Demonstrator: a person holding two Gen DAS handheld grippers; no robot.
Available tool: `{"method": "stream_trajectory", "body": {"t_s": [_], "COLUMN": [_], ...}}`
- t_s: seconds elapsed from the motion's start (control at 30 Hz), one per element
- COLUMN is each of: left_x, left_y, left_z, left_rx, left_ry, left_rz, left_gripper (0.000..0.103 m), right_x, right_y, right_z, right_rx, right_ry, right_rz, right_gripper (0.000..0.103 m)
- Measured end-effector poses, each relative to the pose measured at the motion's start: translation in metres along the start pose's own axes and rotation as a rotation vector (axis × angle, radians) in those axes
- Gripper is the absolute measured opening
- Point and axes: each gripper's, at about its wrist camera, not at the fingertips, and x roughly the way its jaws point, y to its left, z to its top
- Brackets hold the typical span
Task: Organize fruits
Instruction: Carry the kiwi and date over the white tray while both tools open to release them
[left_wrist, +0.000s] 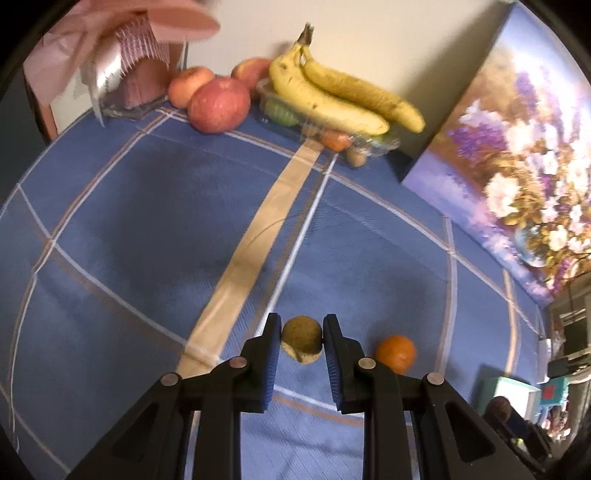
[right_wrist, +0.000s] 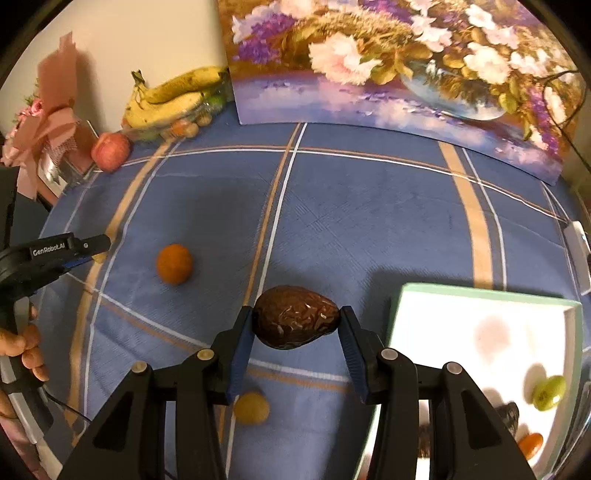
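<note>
My left gripper (left_wrist: 301, 341) is shut on a small brown kiwi (left_wrist: 301, 338), held above the blue checked tablecloth (left_wrist: 147, 221). An orange mandarin (left_wrist: 396, 353) lies just right of it; it also shows in the right wrist view (right_wrist: 174, 263). My right gripper (right_wrist: 295, 323) is shut on a dark brown avocado (right_wrist: 295, 320). A white tray with a green rim (right_wrist: 480, 295) lies to its right and holds a green fruit (right_wrist: 549, 393), an orange fruit (right_wrist: 531, 443) and a dark fruit (right_wrist: 508, 413). A small yellow-brown fruit (right_wrist: 252, 407) lies on the cloth under the right gripper.
At the back stand bananas (left_wrist: 332, 92) on a clear plastic box (left_wrist: 325, 133) of small fruits, three red apples (left_wrist: 219, 105), a pink wrapped bouquet (left_wrist: 122, 66) and a flower painting (left_wrist: 517, 158) against the wall. The left gripper shows at the left edge of the right wrist view (right_wrist: 92, 251).
</note>
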Motion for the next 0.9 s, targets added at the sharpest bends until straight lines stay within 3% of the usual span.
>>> {"method": "stream_trajectory", "body": {"t_s": [0.33, 0.53, 0.9], "left_x": [-0.046, -0.071, -0.069], "left_y": [-0.036, -0.057, -0.091], "left_z": [-0.056, -0.071, -0.106], "left_rx": [0.038, 0.080, 0.154], "left_ry": [0.002, -0.043, -0.036], "left_rz": [-0.027, -0.053, -0.027], "left_gripper": [0.025, 0.025, 0.025], "right_x": [-0.050, -0.071, -0.097], "right_y": [-0.006, -0.008, -0.028], "right_z": [-0.041, -0.054, -0.060], "right_rx": [0.002, -0.012, 0.021], "right_ry": [-0.024, -0.039, -0.093], "right_rz": [-0.005, -0.021, 0.025], "right_gripper": [0.048, 0.048, 0.048]}}
